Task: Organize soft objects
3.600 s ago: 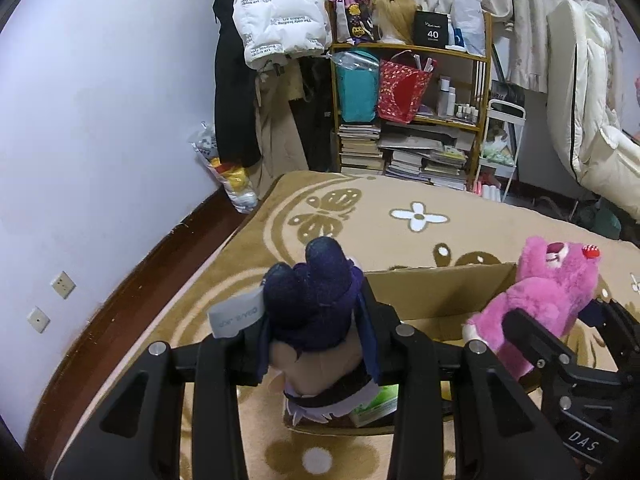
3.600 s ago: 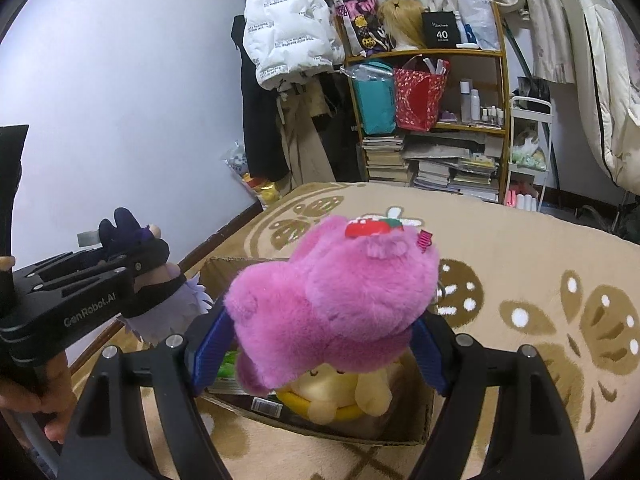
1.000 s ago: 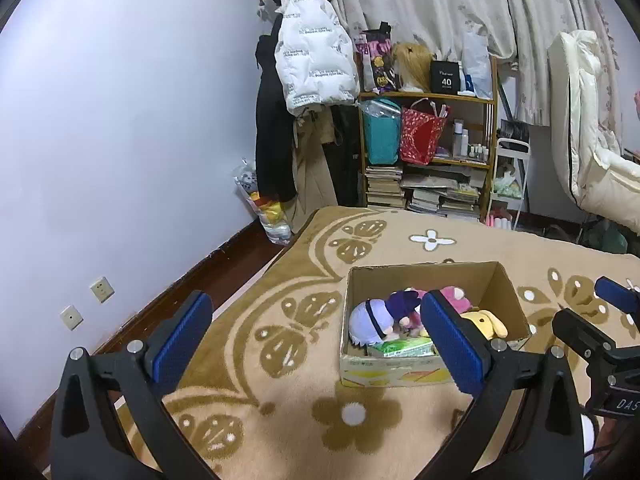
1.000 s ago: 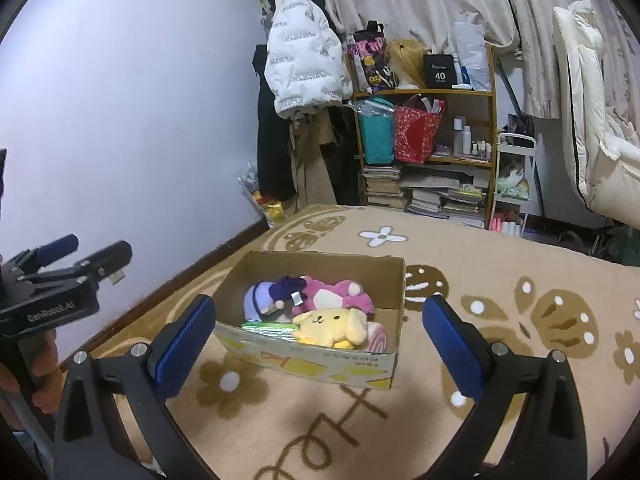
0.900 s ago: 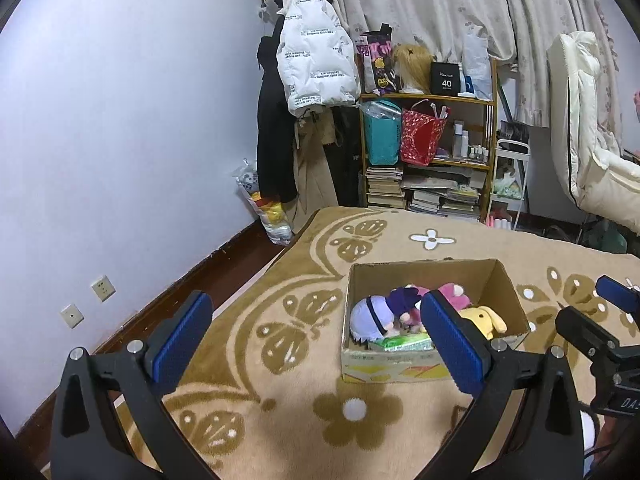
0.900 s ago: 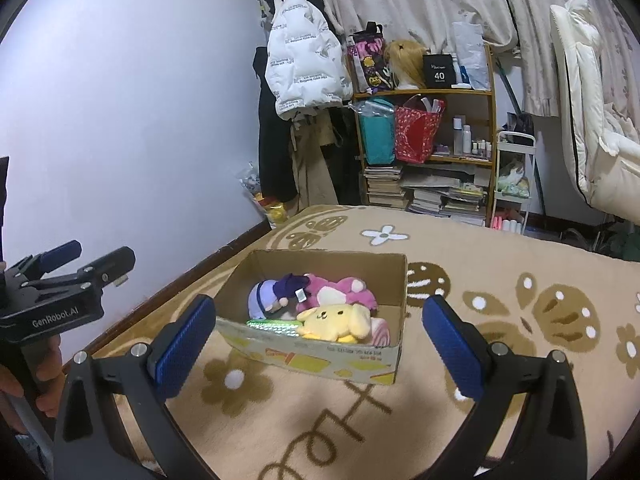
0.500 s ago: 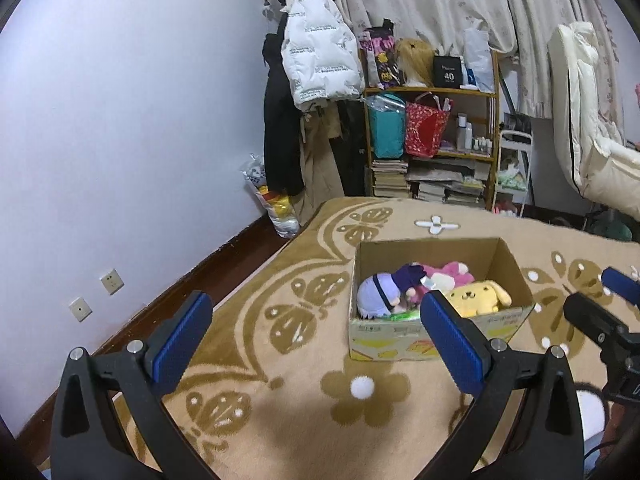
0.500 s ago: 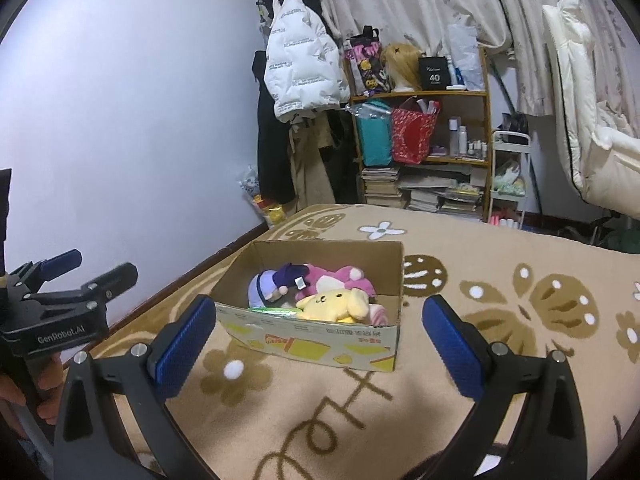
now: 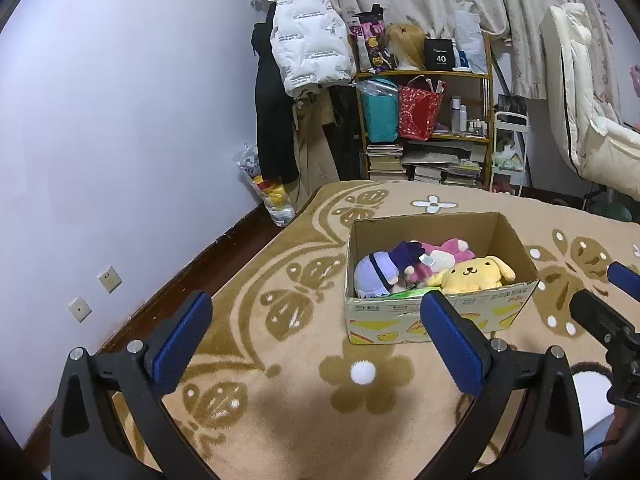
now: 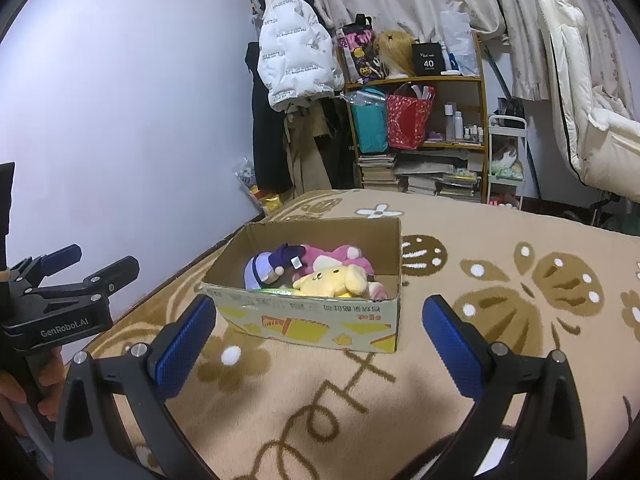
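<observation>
A cardboard box (image 9: 436,320) (image 10: 312,322) stands on the patterned carpet. Inside lie a purple-haired doll (image 9: 380,270) (image 10: 266,266), a pink plush bear (image 9: 444,250) (image 10: 340,254) and a yellow plush dog (image 9: 470,274) (image 10: 332,282). My left gripper (image 9: 316,338) is open and empty, held back from the box's near left side. My right gripper (image 10: 320,338) is open and empty too, in front of the box's long printed side. The left gripper (image 10: 76,280) also shows at the left of the right wrist view, with a hand under it.
A shelf (image 9: 424,128) with books, bags and bottles stands against the far wall, beside hanging coats (image 9: 308,52). A white padded chair (image 9: 588,128) is at the right. A plastic bag (image 9: 268,196) leans on the lilac wall. Beige carpet (image 10: 500,320) spreads around the box.
Earlier each gripper held a plush over the box; both toys now lie inside it. Both grippers have opened and drawn back, still retreating a little over the last second.
</observation>
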The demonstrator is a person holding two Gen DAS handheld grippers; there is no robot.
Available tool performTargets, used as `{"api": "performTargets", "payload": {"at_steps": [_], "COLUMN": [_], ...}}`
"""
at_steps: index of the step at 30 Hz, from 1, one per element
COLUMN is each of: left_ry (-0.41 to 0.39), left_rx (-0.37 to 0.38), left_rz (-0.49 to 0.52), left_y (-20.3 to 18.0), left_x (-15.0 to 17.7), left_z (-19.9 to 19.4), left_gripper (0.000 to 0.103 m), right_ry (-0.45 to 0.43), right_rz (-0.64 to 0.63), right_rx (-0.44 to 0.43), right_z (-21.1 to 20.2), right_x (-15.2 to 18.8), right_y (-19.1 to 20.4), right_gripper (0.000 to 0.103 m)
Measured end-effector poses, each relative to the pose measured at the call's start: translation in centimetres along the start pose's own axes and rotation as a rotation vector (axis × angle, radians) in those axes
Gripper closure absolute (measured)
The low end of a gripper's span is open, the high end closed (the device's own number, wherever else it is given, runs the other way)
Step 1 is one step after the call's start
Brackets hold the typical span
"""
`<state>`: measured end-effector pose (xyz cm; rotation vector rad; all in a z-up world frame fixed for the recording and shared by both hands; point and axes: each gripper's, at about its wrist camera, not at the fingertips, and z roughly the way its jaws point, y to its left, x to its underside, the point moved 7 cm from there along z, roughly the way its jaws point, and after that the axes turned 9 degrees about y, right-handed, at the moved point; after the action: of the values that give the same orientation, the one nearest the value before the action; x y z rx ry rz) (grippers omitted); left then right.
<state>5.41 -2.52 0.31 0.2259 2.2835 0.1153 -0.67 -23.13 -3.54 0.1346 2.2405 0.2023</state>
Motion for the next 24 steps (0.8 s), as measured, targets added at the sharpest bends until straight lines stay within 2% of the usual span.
{"api": "performTargets", "payload": {"at_steps": [24], "left_ry": [0.013], "left_rx": [-0.004], "left_rz": [0.054], "left_y": [-1.07], "left_x": [0.41], "left_z": [0.05], "left_gripper": [0.000], "right_ry": [0.028], "right_rz": [-0.003], "right_rx": [0.014], "right_z": [0.68], "right_x": [0.93], "right_y": [0.04], "right_gripper": [0.000]}}
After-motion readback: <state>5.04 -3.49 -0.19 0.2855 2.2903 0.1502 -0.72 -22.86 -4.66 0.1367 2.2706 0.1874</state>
